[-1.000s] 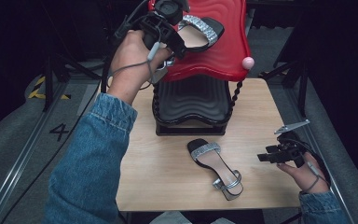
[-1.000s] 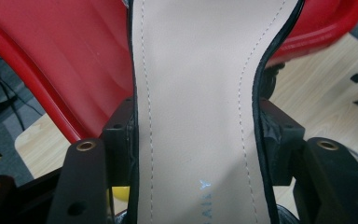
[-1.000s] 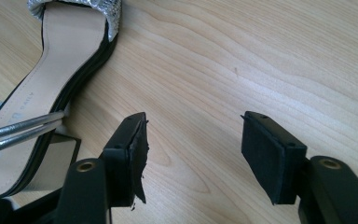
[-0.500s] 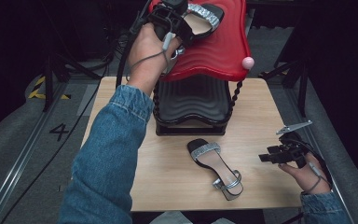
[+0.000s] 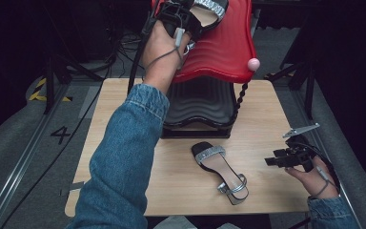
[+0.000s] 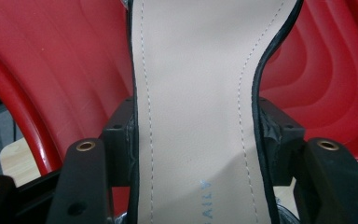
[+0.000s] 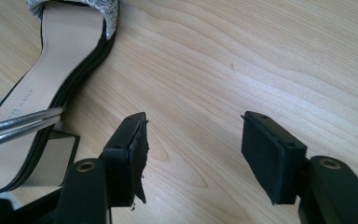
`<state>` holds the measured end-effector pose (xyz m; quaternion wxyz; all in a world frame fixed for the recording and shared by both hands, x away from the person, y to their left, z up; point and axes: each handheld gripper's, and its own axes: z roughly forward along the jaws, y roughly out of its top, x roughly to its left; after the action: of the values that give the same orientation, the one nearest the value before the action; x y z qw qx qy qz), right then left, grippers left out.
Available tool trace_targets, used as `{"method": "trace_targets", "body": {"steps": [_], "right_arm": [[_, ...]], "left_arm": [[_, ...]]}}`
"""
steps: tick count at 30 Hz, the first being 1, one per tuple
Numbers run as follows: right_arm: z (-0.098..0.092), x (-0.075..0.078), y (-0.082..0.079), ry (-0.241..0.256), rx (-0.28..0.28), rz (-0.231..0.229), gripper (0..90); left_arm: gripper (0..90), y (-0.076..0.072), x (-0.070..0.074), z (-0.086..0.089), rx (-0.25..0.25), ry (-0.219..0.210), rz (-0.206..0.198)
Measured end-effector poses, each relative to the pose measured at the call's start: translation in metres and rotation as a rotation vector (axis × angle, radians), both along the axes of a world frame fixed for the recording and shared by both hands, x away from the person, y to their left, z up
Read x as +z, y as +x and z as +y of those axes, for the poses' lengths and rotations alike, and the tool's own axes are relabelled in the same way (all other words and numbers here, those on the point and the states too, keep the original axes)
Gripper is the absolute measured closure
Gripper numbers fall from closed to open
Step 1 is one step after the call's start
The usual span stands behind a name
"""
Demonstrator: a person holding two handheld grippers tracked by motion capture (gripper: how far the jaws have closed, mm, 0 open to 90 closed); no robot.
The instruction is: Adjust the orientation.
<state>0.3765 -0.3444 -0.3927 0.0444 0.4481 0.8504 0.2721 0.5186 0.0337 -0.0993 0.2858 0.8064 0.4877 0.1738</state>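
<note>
My left gripper (image 5: 190, 21) is raised over the red top shelf (image 5: 224, 52) of a shoe rack, shut on a sandal (image 5: 209, 9) with a silver strap. In the left gripper view its jaws clamp both sides of that sandal's beige insole (image 6: 196, 93) above the red shelf (image 6: 51, 60). A matching sandal (image 5: 221, 171) lies on the wooden table (image 5: 124, 105) in front of the rack. My right gripper (image 5: 272, 161) rests open near the table's right edge, apart from that sandal. The right gripper view has the sandal (image 7: 42, 93) at its left and bare wood between the jaws (image 7: 193, 154).
The rack's black lower shelf (image 5: 200, 102) stands at the table's back middle. A pink ball (image 5: 253, 63) tops the rack's right post. Dark stands and cables surround the table. A grey floor with a "4" marking (image 5: 60, 134) lies to the left.
My left gripper has carried the sandal farther back and right over the red shelf. The right gripper and the sandal on the table have stayed put.
</note>
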Motion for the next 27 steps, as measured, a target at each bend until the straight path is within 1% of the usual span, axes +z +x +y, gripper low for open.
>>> {"method": "trace_targets", "body": {"steps": [1, 2, 3, 6, 7, 8, 11, 14, 16, 18, 20, 23, 25, 27], "right_arm": [[-0.001, 0.000, 0.000, 0.000, -0.002, 0.000, 41.3], [-0.001, -0.001, 0.000, 0.000, -0.002, 0.000, 41.3], [-0.001, 0.000, 0.000, -0.002, -0.002, 0.000, 41.3], [-0.001, 0.000, -0.001, -0.002, -0.002, -0.002, 41.3], [-0.001, 0.000, -0.001, -0.002, -0.001, -0.001, 41.3], [-0.001, 0.000, -0.001, -0.002, -0.001, -0.001, 41.3], [-0.003, -0.002, 0.000, 0.000, -0.004, 0.001, 41.3], [-0.002, -0.002, 0.000, -0.001, -0.003, 0.002, 41.3], [-0.001, -0.003, 0.000, -0.003, 0.001, 0.008, 41.3], [0.001, -0.004, 0.000, -0.005, 0.006, 0.009, 41.2], [0.002, -0.003, -0.001, -0.008, 0.011, 0.006, 41.2], [0.000, -0.002, -0.001, -0.004, 0.011, 0.004, 41.2], [0.000, -0.002, -0.001, -0.002, 0.008, 0.004, 41.2], [0.000, -0.001, -0.001, -0.002, 0.009, 0.004, 41.2]], "left_arm": [[42.7, 0.001, -0.001, -0.001, 0.003, 0.002, 0.000], [42.7, 0.004, -0.003, -0.001, 0.021, -0.003, -0.002], [42.7, 0.006, -0.004, 0.000, 0.028, -0.006, -0.001], [42.7, 0.009, -0.006, 0.000, 0.038, -0.004, 0.000], [42.7, 0.011, -0.008, 0.000, 0.060, 0.002, -0.006], [42.6, 0.011, -0.008, 0.000, 0.060, 0.002, -0.006], [42.6, 0.015, -0.012, 0.001, 0.084, 0.006, -0.009], [42.6, 0.016, -0.014, 0.002, 0.110, -0.001, -0.013], [42.6, 0.017, -0.014, -0.001, 0.124, 0.009, -0.014], [42.5, 0.017, -0.014, -0.004, 0.131, 0.030, -0.008], [42.4, 0.018, -0.017, -0.007, 0.139, 0.058, 0.004], [42.2, 0.017, -0.017, -0.011, 0.141, 0.096, 0.006], [41.9, 0.016, -0.017, -0.014, 0.134, 0.129, 0.028], [41.7, 0.015, -0.018, -0.015, 0.127, 0.139, 0.040]]}}
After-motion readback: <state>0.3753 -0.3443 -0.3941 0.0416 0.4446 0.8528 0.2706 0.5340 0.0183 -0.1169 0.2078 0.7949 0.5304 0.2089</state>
